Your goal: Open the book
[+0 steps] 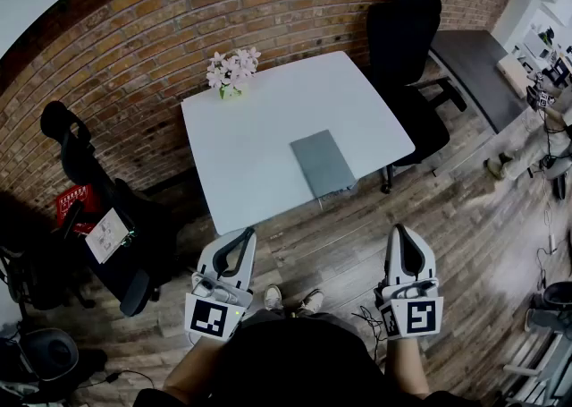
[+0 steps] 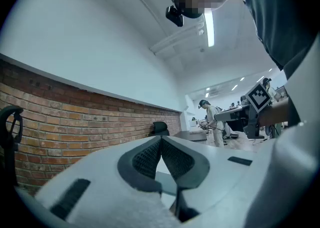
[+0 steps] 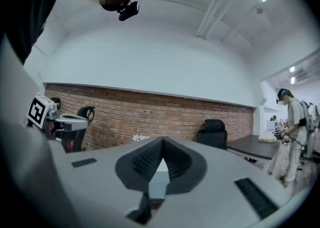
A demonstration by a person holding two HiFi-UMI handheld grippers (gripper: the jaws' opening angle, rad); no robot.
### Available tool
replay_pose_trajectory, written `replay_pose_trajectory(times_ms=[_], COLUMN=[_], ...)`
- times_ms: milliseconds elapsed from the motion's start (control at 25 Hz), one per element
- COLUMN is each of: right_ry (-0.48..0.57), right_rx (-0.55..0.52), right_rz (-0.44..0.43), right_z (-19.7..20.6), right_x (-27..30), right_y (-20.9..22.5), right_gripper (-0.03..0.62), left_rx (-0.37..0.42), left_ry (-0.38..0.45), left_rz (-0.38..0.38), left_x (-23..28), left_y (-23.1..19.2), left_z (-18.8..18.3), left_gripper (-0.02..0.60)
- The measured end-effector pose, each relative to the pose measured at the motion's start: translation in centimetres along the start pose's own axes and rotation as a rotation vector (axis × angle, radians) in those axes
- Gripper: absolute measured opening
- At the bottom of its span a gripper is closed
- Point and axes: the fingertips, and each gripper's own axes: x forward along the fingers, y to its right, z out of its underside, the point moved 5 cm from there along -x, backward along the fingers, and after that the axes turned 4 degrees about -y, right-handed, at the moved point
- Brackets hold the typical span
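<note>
A closed grey book (image 1: 323,163) lies flat near the front right edge of the white table (image 1: 250,146). My left gripper (image 1: 248,233) hangs over the floor in front of the table's near edge, short of the book. Its jaws meet at the tips with nothing between them (image 2: 161,138). My right gripper (image 1: 398,231) is held level to the right, also in front of the table, with tips together and empty (image 3: 162,140). The book shows through the gap below the jaws as a grey slab (image 3: 158,188).
A small vase of pale pink flowers (image 1: 231,70) stands at the table's far left corner by the brick wall (image 1: 134,47). A black office chair (image 1: 407,56) is to the right of the table, another chair (image 1: 89,190) to the left. A person (image 3: 291,132) stands far right.
</note>
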Motion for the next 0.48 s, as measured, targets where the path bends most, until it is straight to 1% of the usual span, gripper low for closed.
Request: replay_pose_trajectory(times_ms=[320, 480], right_ry=[-0.012, -0.013], right_rx=[0.006, 0.023], right_rz=[0.009, -0.009], right_z=[0.2, 0.9], right_x=[-0.3, -0.9], right_y=[0.5, 1.5], right_gripper=[0.012, 0.012], left_rx=[-0.010, -0.022], left_ry=[-0.004, -0.011], left_rz=[0.007, 0.003], left_x=[0.7, 1.3], left_y=[0.1, 1.1], left_z=[-0.1, 0.0], left_gripper=[0.026, 0.026])
